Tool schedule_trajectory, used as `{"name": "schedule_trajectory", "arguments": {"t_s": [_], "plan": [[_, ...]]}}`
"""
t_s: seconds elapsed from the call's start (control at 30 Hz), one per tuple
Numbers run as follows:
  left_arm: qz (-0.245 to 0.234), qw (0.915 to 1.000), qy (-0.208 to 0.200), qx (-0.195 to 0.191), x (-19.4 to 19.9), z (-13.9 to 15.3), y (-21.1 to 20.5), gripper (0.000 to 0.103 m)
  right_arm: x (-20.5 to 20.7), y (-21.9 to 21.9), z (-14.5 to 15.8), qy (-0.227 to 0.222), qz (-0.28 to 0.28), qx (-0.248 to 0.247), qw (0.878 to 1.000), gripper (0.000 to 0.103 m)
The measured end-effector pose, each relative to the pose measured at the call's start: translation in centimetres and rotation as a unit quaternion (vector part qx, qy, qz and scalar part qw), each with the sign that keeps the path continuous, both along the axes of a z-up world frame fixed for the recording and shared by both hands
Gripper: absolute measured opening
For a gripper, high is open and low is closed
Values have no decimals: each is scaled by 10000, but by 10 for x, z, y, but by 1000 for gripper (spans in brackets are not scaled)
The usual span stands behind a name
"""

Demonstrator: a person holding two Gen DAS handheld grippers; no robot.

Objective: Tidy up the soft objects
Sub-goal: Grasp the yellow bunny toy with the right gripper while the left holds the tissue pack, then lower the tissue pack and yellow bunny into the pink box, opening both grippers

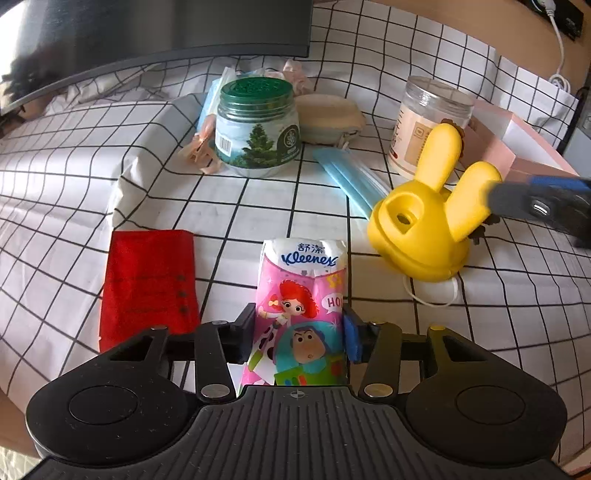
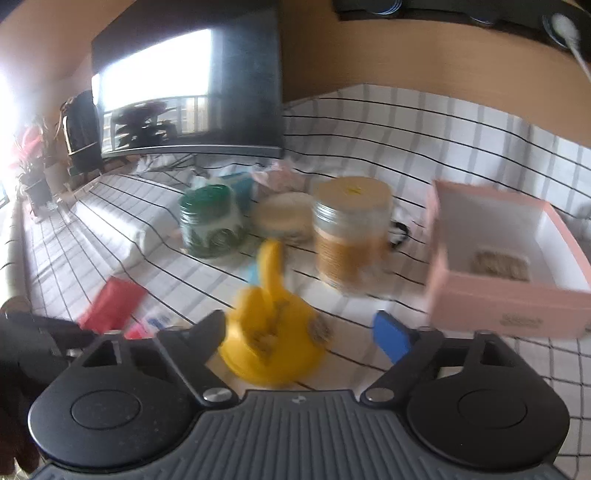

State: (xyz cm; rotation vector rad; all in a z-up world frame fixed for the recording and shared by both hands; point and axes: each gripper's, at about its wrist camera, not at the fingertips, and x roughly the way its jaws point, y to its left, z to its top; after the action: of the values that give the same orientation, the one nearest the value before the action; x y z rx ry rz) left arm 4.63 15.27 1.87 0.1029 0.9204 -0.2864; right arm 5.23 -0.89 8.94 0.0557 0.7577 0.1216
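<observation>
My left gripper point(image 1: 299, 332) is shut on a pink Kleenex tissue pack point(image 1: 301, 306) with cartoon figures, held just above the checked cloth. A red cloth pouch point(image 1: 149, 286) lies to its left. A yellow rabbit-eared toy point(image 1: 424, 225) lies to the right, with a blue face mask point(image 1: 351, 173) behind it. My right gripper point(image 2: 301, 332) is open, its fingers on either side of the yellow toy point(image 2: 271, 332), close above it. The right gripper also shows in the left wrist view point(image 1: 535, 203), beside the toy's ear. The right wrist view is blurred.
An open pink box point(image 2: 498, 291) with something tan inside stands at the right. A green-lidded jar point(image 1: 255, 125), a clear plastic jar point(image 1: 428, 125), a round beige case point(image 1: 328, 114) and a clip stand at the back. A dark monitor point(image 1: 155, 33) is behind.
</observation>
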Motion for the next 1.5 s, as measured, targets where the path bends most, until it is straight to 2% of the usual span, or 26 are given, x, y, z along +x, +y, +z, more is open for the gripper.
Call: {"name": "schedule_trajectory", "arguments": {"t_s": [0.1,0.17,0.2,0.23,0.33,0.5,0.7,0.9,1.03,1.17,1.3,1.4,1.5], "plan": [[1,10000,-7,-84,0,1,5,49,19,16,-5,273,100,-54,9996,60],[-37,9999,-13,-94,1,3,7,49,28,22,-11,459,145,-179,9987,44],[-58,9999,-20,-90,2,4,8,49,32,23,-12,546,126,-229,9982,25],[-102,9999,-32,-79,2,6,8,48,34,22,-13,609,100,-232,9978,20],[-327,9994,-90,-63,0,17,2,48,28,15,1,544,115,-202,9982,18],[-1126,9935,-10,-142,-9,33,-28,48,-3,-20,36,377,-5,-265,9989,17],[-2217,9743,143,-375,-22,38,-91,48,-38,-78,64,337,-722,-582,9951,17],[-2906,9554,77,-528,-28,46,-143,48,-67,-122,93,124,-1118,-706,9911,16],[-2805,9570,-61,-736,-9,64,-166,48,-71,-142,128,-381,-1218,-802,9886,16],[-2523,9619,-551,-895,20,97,-184,49,-59,-163,162,-905,-1310,-845,9836,16],[-2147,9654,-1028,-1065,53,125,-203,49,-31,-183,195,-1442,-1474,-817,9751,16],[-1989,9666,-1068,-1215,81,136,-218,49,-8,-194,214,-1750,-1555,-708,9696,16],[-2047,9627,-1165,-1332,106,145,-237,49,17,-205,226,-1956,-1702,-522,9644,16]]}}
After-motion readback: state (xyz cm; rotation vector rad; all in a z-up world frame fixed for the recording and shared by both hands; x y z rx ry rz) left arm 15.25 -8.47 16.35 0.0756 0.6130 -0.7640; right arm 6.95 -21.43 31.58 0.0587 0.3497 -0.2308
